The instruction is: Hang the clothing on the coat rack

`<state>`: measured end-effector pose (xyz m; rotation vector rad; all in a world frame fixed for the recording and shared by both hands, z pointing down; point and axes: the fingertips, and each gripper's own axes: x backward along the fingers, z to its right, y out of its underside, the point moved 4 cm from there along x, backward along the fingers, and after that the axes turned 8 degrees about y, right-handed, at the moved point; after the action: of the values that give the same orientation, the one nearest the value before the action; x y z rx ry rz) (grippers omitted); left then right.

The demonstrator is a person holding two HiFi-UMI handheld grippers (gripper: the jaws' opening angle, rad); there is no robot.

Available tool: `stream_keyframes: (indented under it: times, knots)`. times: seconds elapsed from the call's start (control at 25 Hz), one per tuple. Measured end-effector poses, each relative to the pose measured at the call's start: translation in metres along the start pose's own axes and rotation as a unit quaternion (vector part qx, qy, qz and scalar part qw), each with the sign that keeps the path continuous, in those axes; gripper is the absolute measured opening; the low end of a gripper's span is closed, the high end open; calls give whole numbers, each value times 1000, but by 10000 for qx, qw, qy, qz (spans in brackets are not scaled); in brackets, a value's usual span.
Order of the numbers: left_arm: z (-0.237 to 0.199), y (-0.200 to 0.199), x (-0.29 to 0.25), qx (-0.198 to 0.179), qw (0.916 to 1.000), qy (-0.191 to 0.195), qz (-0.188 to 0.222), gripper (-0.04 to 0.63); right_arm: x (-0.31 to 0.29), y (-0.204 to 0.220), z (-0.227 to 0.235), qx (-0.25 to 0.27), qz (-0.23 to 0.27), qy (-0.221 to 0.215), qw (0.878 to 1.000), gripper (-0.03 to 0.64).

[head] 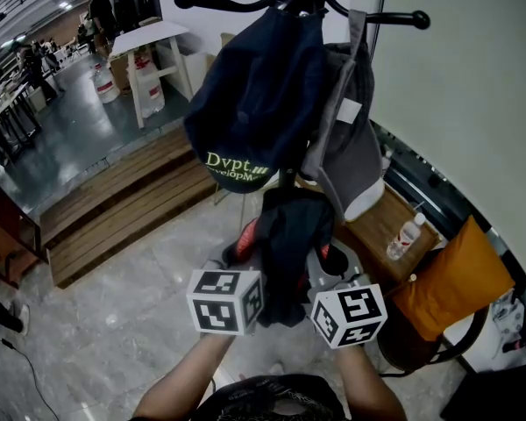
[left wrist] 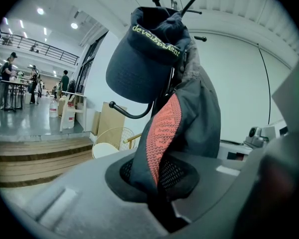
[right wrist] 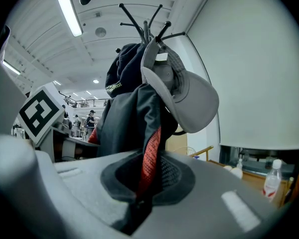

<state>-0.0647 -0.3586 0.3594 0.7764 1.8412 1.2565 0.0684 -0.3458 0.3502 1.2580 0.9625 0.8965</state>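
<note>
Left gripper and right gripper each clamp the garment, red mesh lining showing. Rack holds 2 caps: navy cap reads "Dvpt.", grey cap beside it.

**Left tongs clamped on garment at coat rack**

The left tongs are closed on a fold of a dark garment that has an orange mesh strip. The cloth rises from between the jaws up against the coat rack. A navy cap with green lettering hangs on the rack, above and left of the garment. A curved black hook projects below the cap. Wooden steps lie behind at left, and people stand beyond them.
</note>
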Motion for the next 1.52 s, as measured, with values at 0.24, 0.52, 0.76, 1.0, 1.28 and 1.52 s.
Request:
stream_keyframes:
  times: [0.24, 0.52, 0.76, 1.0, 1.28, 1.52]
  knots:
    - [-1, 0, -9, 10, 10000, 19, -25, 23, -8, 3, 5, -33, -45, -12, 10000, 23]
    - [-5, 1, -17, 23, 10000, -17, -20, 23, -16, 8, 6, -45, -81, -80, 9999, 23]
    - [-8, 4, -20, 11, 9999, -110, -15, 23, -22, 13, 5, -32, -117, -208, 9997, 23]
    - [-10, 8, -22, -1, 9998, -210, 24, 23, -26, 19, 8, -58, -132, -292, 9995, 23]
    - [-11, 13, -21, 80, 9996, -268, 3, 23, -29, 24, 5, -53, -186, -396, 9990, 23]
    - [-12, 17, -22, 78, 9995, -312, -49, 23, -31, 29, 5, -65, -232, -428, 9988, 23]
